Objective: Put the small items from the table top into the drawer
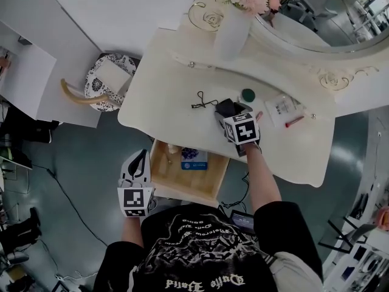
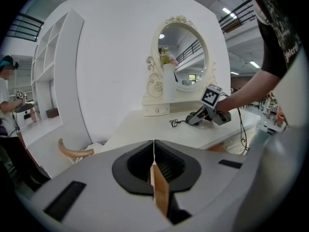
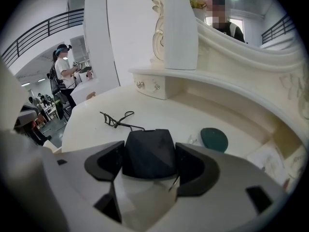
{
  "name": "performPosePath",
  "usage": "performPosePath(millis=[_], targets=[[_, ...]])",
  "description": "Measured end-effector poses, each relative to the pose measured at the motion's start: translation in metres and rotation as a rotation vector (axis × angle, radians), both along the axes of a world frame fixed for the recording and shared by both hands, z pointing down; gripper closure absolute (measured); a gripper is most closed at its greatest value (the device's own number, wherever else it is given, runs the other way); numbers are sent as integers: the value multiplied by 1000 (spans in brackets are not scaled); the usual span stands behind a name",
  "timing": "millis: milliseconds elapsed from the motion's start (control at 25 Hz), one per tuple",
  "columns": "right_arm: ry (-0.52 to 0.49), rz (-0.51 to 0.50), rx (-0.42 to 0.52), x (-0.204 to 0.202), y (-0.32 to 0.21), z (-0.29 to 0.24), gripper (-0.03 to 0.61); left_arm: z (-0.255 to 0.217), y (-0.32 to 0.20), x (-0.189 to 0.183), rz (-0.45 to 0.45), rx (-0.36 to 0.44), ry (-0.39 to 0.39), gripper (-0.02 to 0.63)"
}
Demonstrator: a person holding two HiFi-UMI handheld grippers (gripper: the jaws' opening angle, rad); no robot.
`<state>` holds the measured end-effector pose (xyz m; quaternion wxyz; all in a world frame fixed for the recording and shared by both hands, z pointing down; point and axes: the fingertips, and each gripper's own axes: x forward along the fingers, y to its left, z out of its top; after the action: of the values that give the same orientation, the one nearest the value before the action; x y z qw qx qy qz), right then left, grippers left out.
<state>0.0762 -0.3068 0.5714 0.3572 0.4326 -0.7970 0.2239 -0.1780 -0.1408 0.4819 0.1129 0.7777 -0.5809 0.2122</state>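
Observation:
My right gripper (image 1: 227, 111) hovers over the white dressing table (image 1: 164, 78), shut on a black faceted object (image 3: 148, 151). On the top lie a black eyelash curler (image 1: 205, 100), a round green item (image 1: 248, 94), a white packet (image 1: 282, 107) and a small red stick (image 1: 293, 121). The wooden drawer (image 1: 159, 176) stands pulled open below the table's front edge, with a blue packet (image 1: 194, 159) and a small pale bottle (image 1: 172, 151) inside. My left gripper (image 1: 141, 158) is shut just left of the drawer; a strip of its wood shows behind the closed jaws (image 2: 153, 153).
A tall white vase (image 1: 234, 29) with flowers and an oval mirror (image 1: 322, 14) stand at the table's back. A patterned stool (image 1: 109, 81) with a curved wooden piece sits left of the table. A small screen (image 1: 242, 221) and cables lie below near my body.

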Motion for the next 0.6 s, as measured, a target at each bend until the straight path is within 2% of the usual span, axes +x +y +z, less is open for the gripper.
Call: performPosePath(millis=[240,600], targets=[[-20,20,47,2,1,-9,247,1,4,-6,-3,-2,-1,595],[-22,-1,116,1,13,-40,247,-1,1,10,37,11,16,595]])
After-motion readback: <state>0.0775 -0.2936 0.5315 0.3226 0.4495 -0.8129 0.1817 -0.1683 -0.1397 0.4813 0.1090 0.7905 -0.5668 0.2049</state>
